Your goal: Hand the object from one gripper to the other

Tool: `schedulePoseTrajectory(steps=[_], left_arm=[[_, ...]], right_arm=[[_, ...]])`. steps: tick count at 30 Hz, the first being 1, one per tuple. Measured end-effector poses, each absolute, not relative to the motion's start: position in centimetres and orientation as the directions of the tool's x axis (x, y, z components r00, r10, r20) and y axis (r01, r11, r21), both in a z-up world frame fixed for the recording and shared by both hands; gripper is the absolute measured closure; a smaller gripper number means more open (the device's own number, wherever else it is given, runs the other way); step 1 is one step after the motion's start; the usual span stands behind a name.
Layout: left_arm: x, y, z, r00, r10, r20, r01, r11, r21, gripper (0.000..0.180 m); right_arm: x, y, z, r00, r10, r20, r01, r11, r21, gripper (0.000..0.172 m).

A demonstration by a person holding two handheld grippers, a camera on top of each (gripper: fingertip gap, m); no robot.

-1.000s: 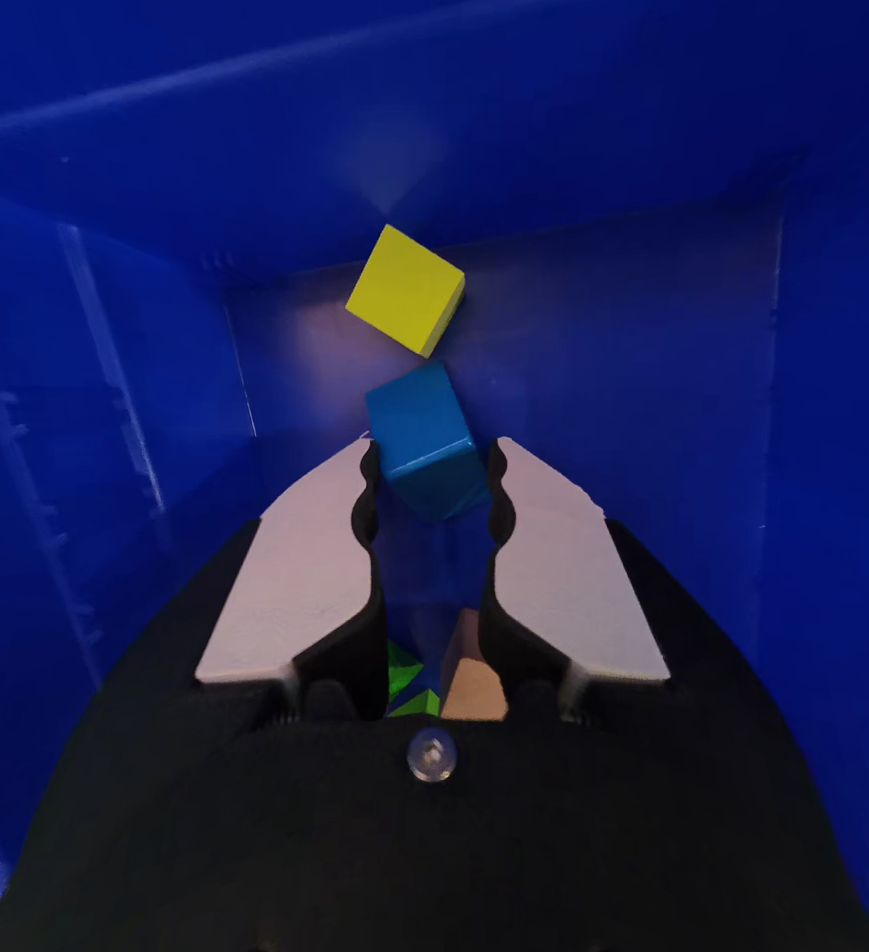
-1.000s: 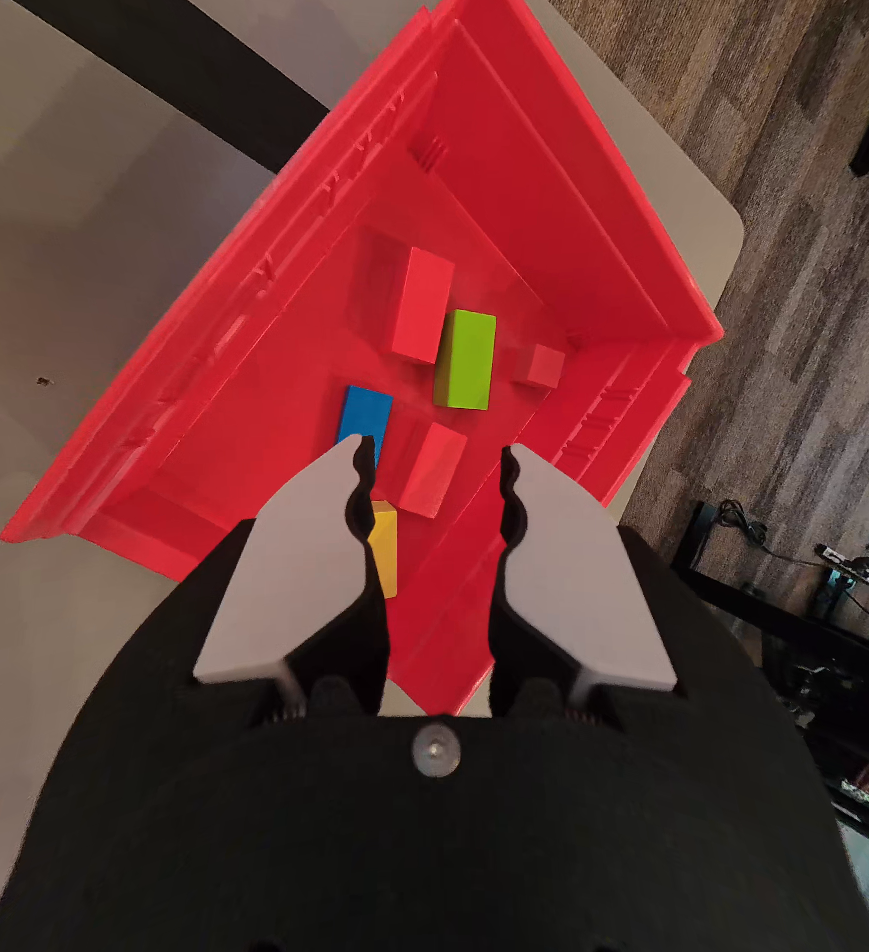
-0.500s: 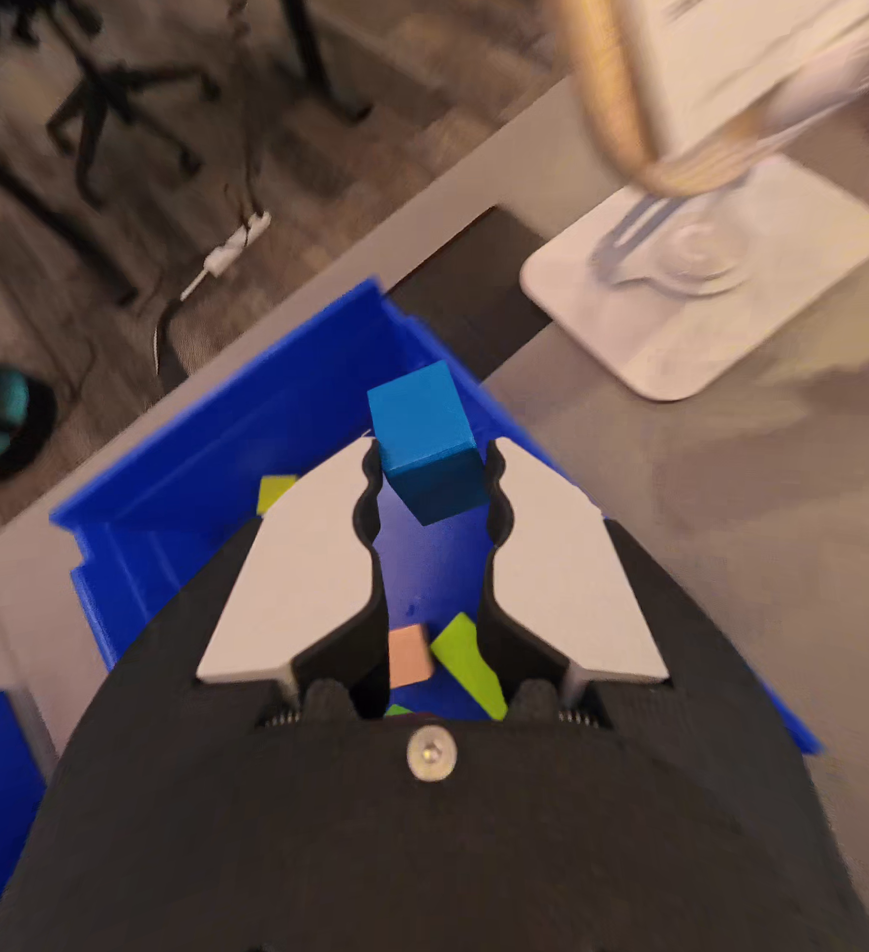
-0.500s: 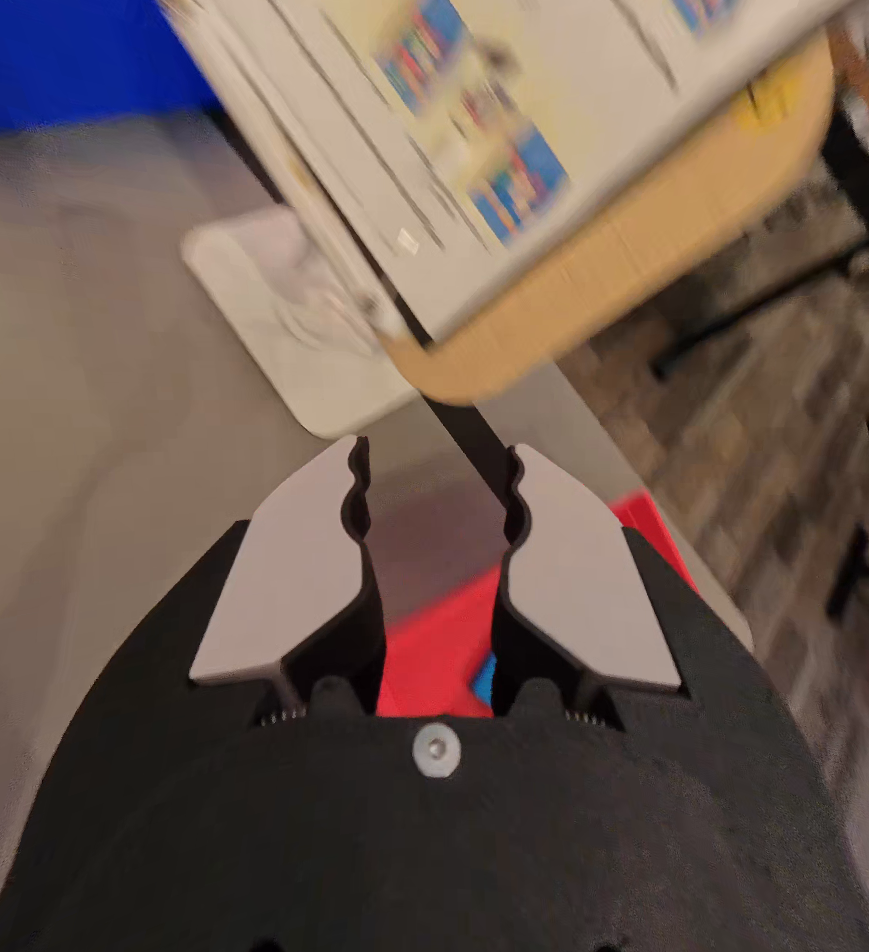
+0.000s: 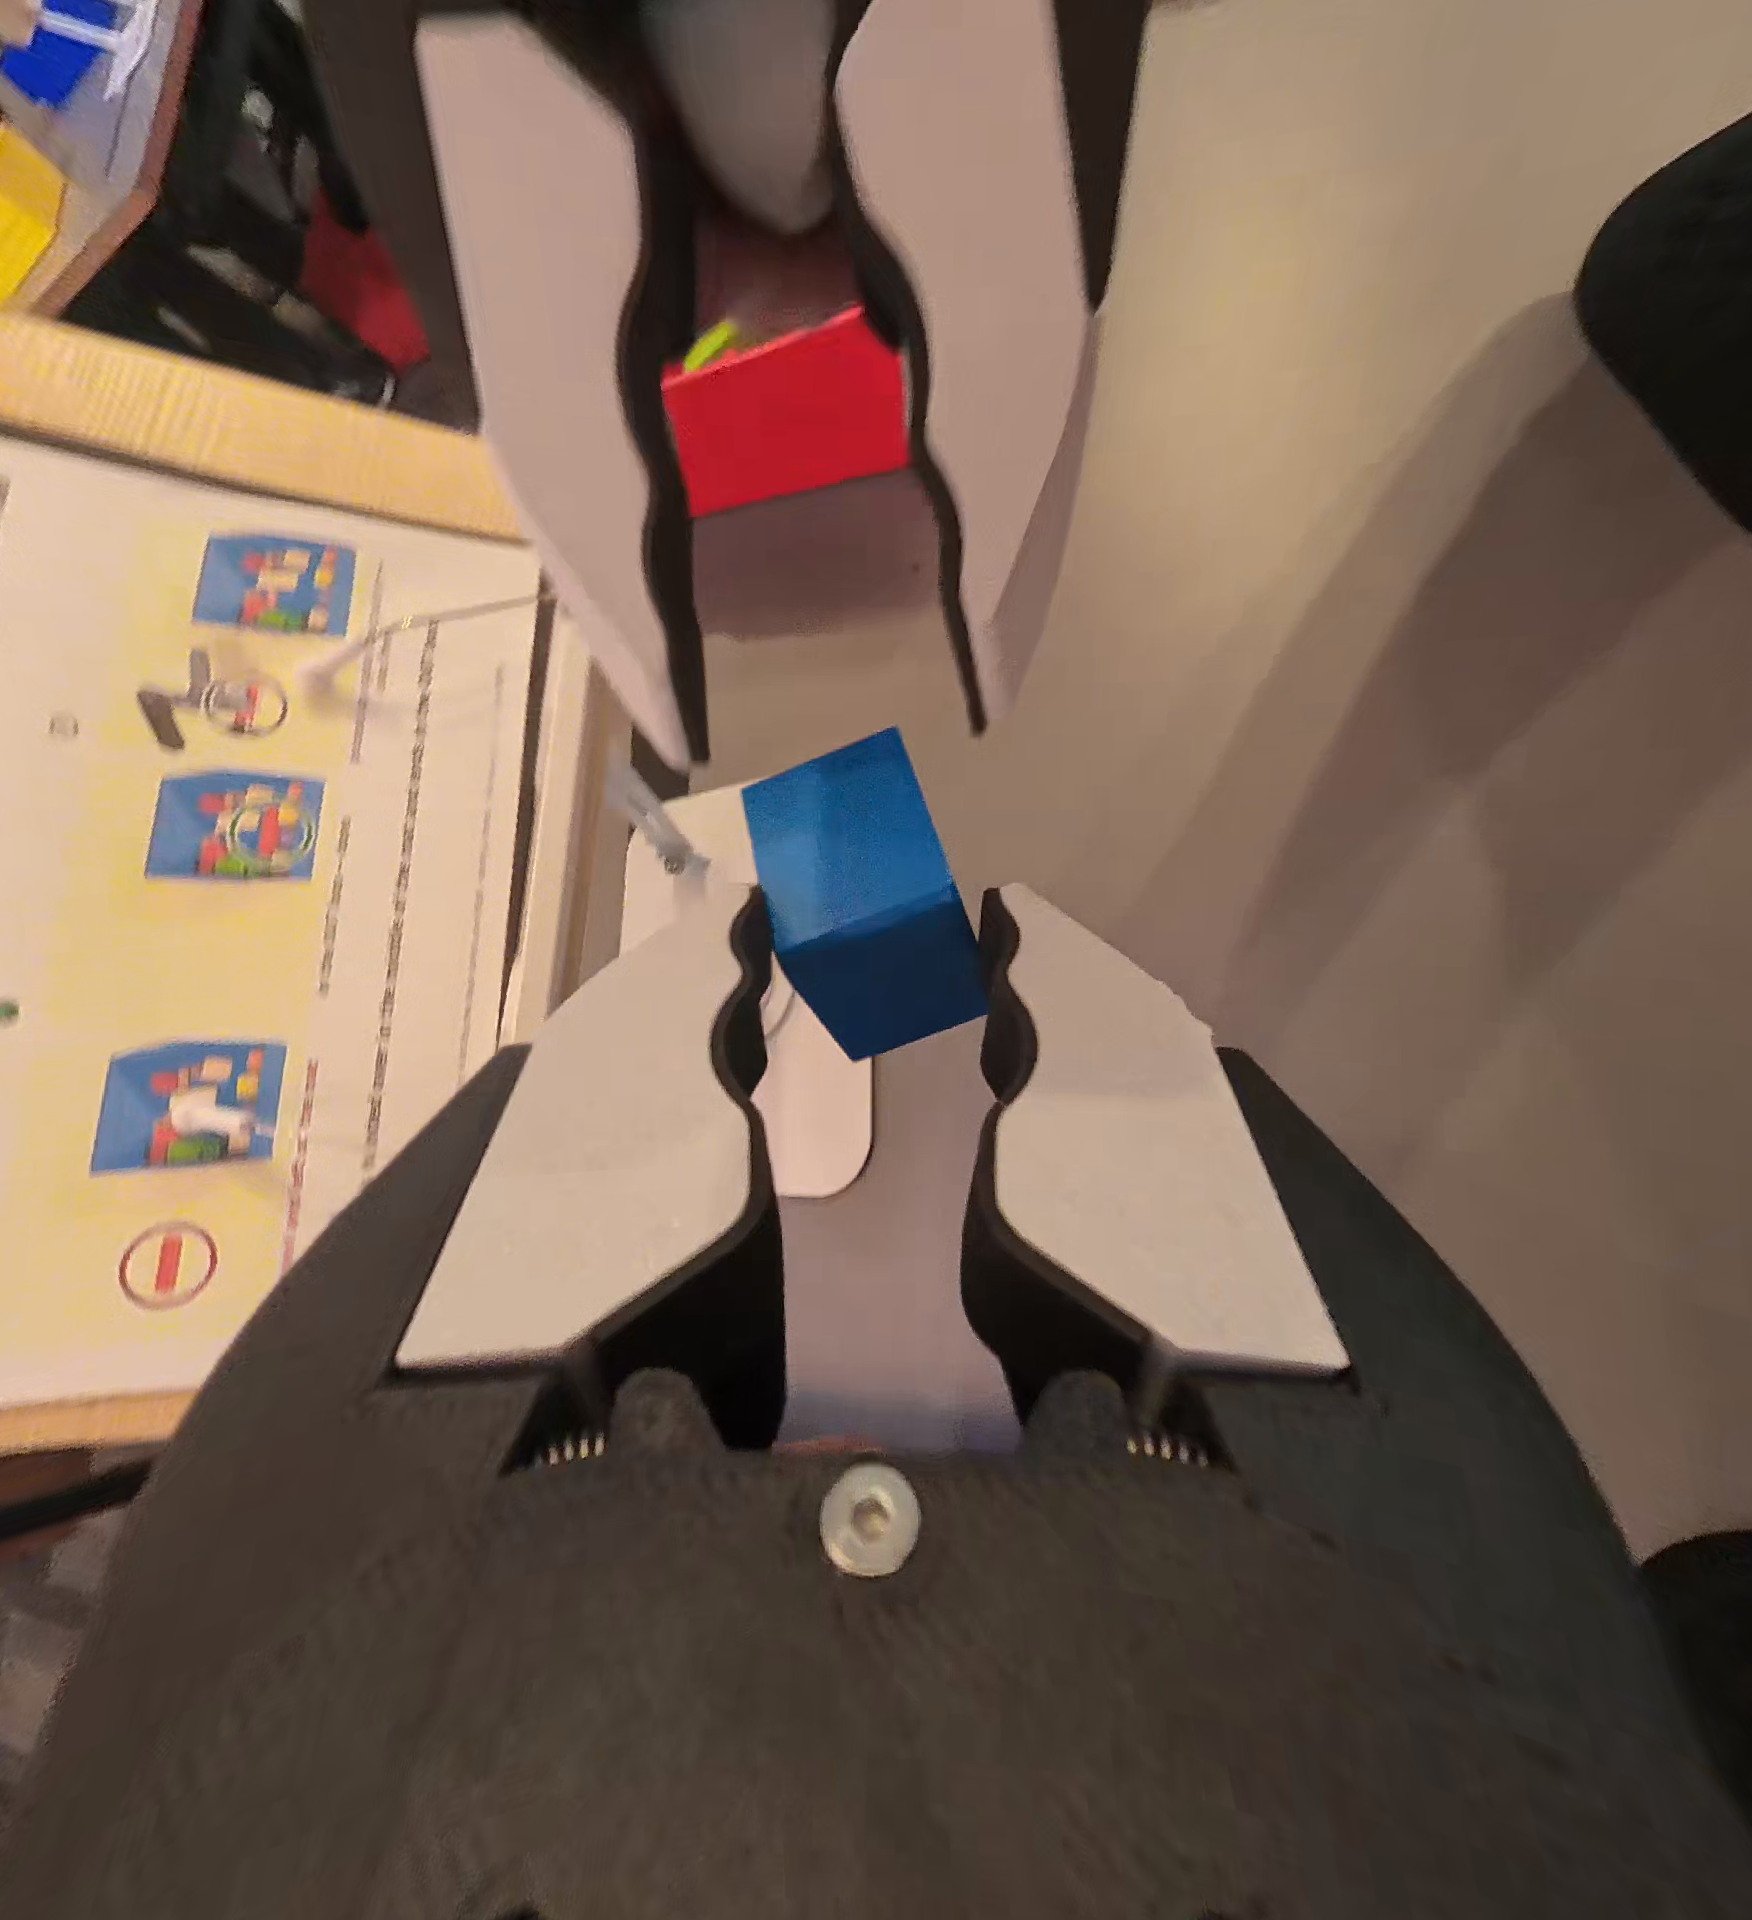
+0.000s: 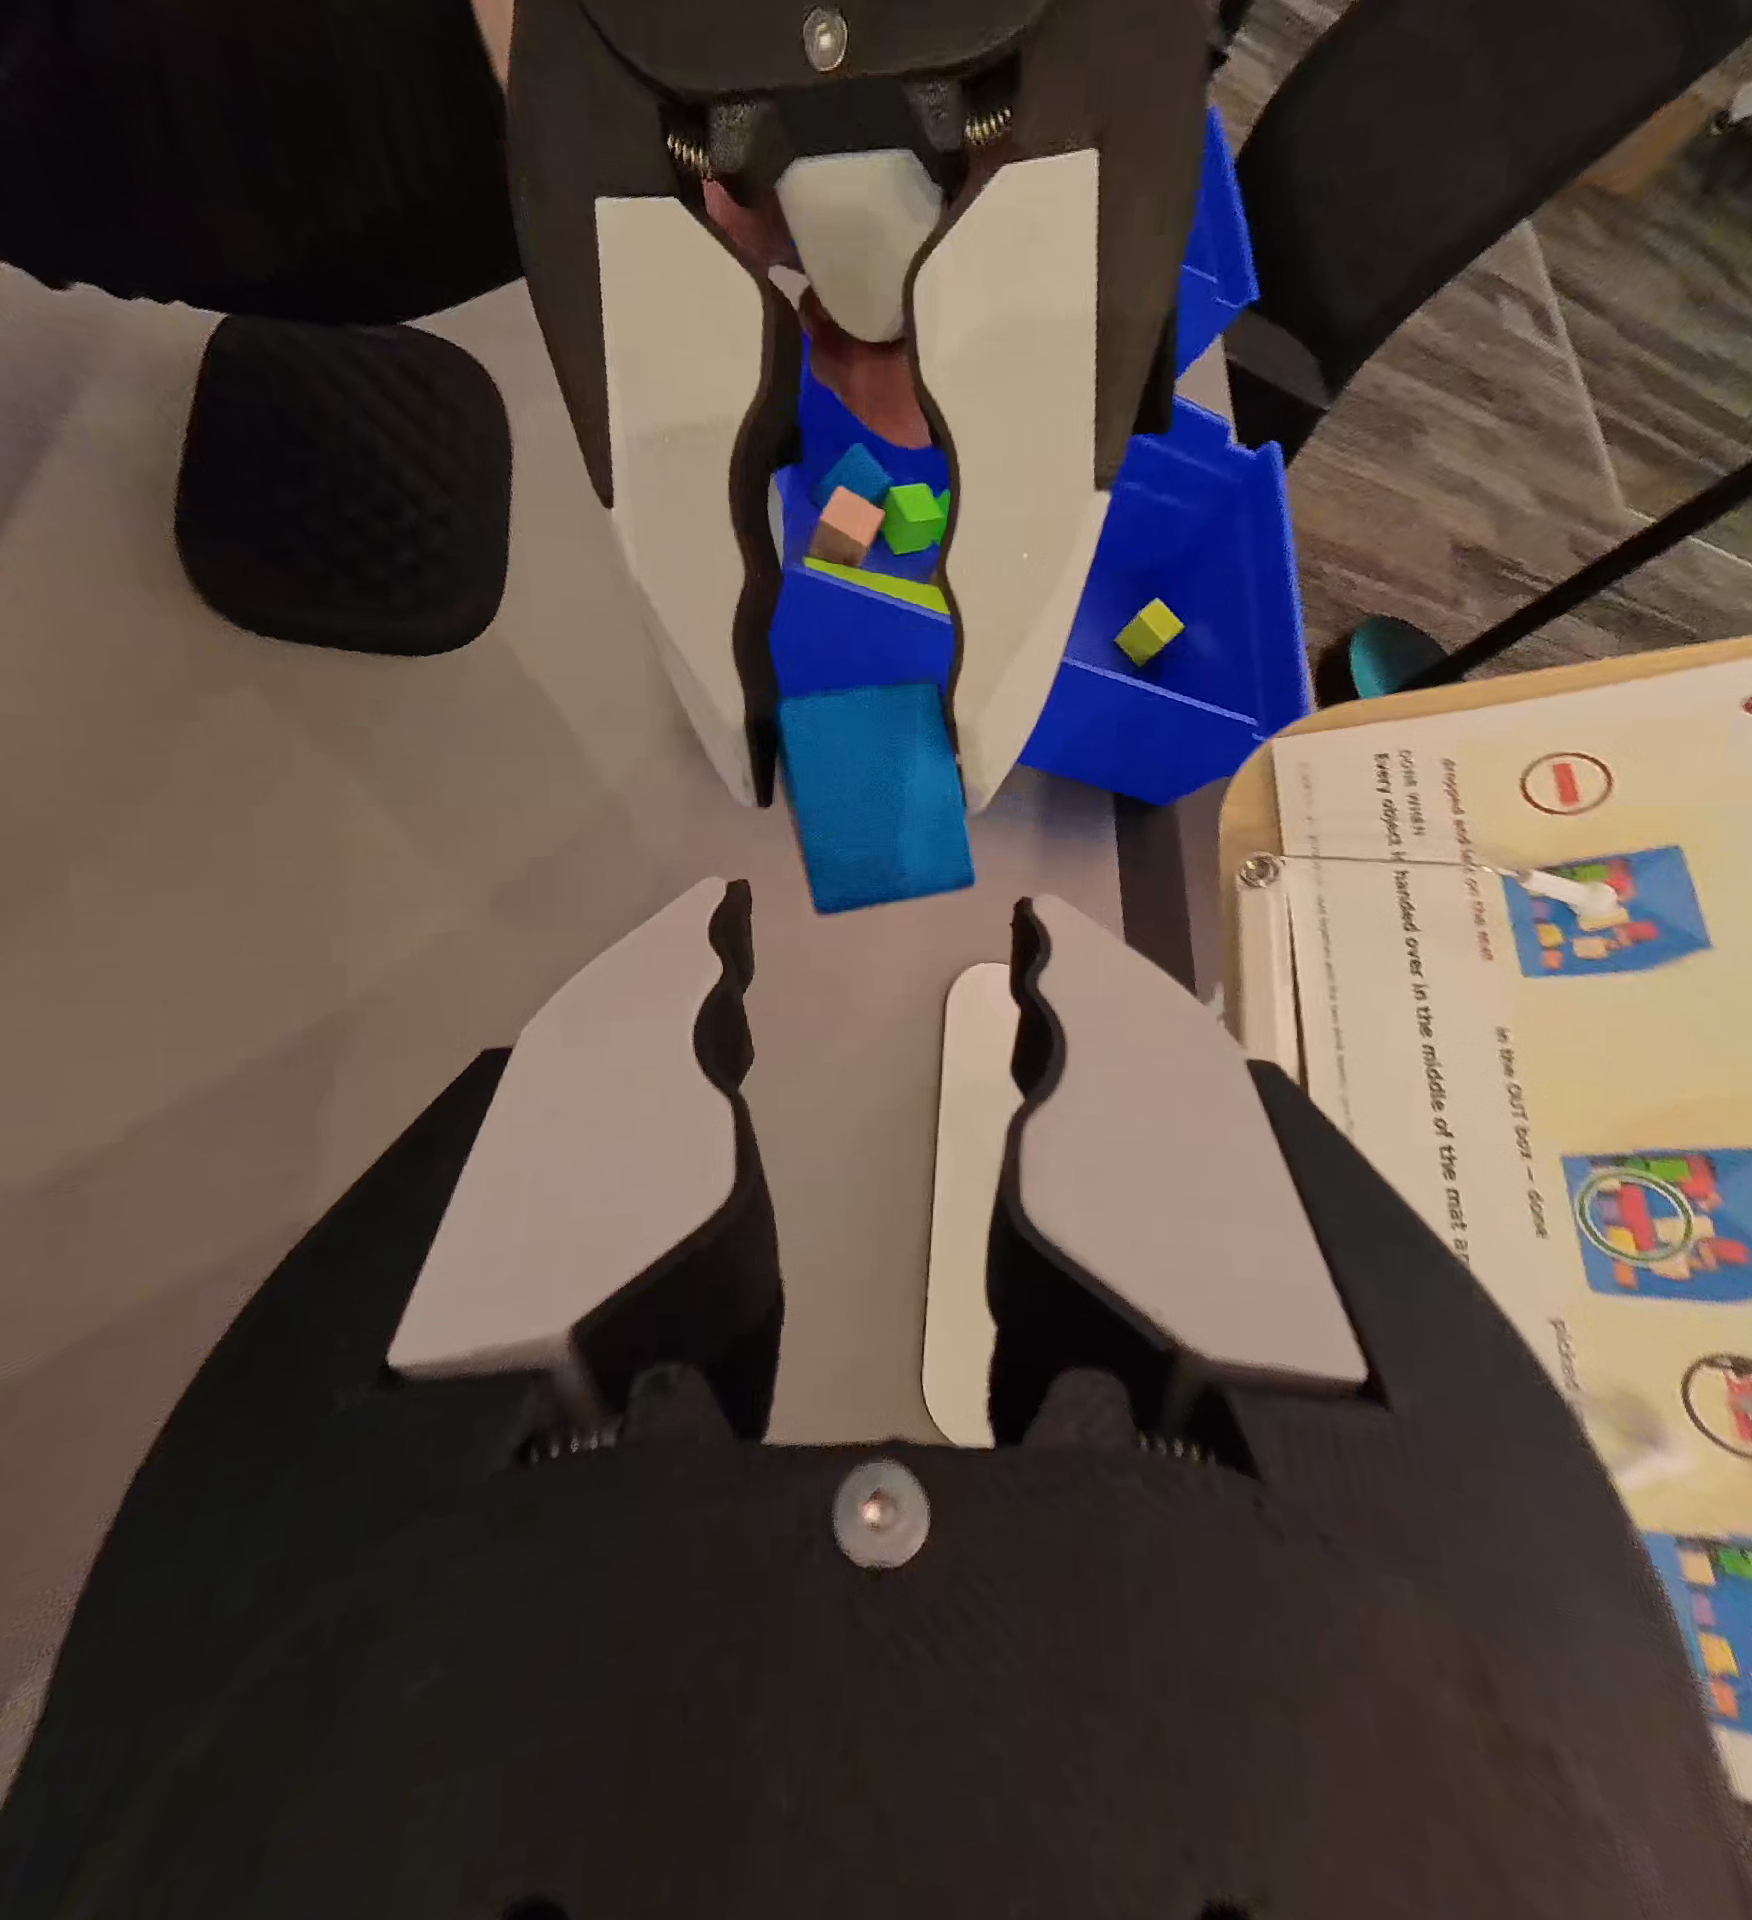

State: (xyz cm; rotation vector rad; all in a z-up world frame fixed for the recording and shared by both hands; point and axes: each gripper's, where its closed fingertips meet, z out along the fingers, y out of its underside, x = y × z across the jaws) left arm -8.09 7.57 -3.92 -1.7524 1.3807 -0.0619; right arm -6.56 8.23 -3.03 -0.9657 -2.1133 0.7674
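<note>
- Blue block point(image 5: 867, 914) clamped at the tips of the left gripper point(image 5: 872, 956), both pads pressed on its side faces, block tilted and sticking out forward, held in the air above the grey table point(image 6: 228, 883).
- Right gripper point(image 6: 877, 925) released, jaws wide and bare, tips just short of the block's free end, not touching.
- To do well: slide the right gripper forward so its pads point(image 6: 732, 966) straddle the free half of the block; looks wide enough to pass either side.
- Match the block's tilt first, so the pads land flat on faces rather than on an edge.
- Clench the right firmly before letting the left loosen; likely risk otherwise a drop onto the table.
- Take only the free end, to avoid fingertips clashing.
- Pose: grippers nose to nose, nearly in line, both angled down over the table.
- Blue bin point(image 6: 1163, 665) behind the left gripper, red bin point(image 5: 789, 426) behind the right, instruction sheet point(image 6: 1578, 1039) to one side.
</note>
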Motion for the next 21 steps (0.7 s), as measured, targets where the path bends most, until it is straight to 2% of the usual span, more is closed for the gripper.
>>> schedulePoseTrajectory(steps=[3, 8, 11, 21], left_arm=[[-6.8, 7.4, -3.7, 0.337, -0.817, -0.469, -0.779, 0.038, -0.626, 0.142], [-5.7, 7.5, -3.9, 0.291, -0.826, -0.483, -0.805, 0.062, -0.591, 0.142], [-5.4, 7.6, -4.0, 0.271, -0.831, -0.487, -0.819, 0.067, -0.570, 0.142], [-4.5, 8.5, -3.0, 0.300, -0.822, -0.483, -0.793, 0.066, -0.606, 0.139]], right_arm=[[-6.4, 7.6, -3.2, -0.522, 0.784, 0.337, 0.390, 0.570, -0.723, 0.127], [-5.8, 7.7, -4.1, -0.537, 0.776, 0.330, 0.435, 0.590, -0.680, 0.139], [-5.5, 7.8, -4.3, -0.538, 0.772, 0.338, 0.441, 0.599, -0.669, 0.139], [-3.9, 8.7, -2.9, -0.473, 0.827, 0.305, 0.428, 0.518, -0.740, 0.140]])
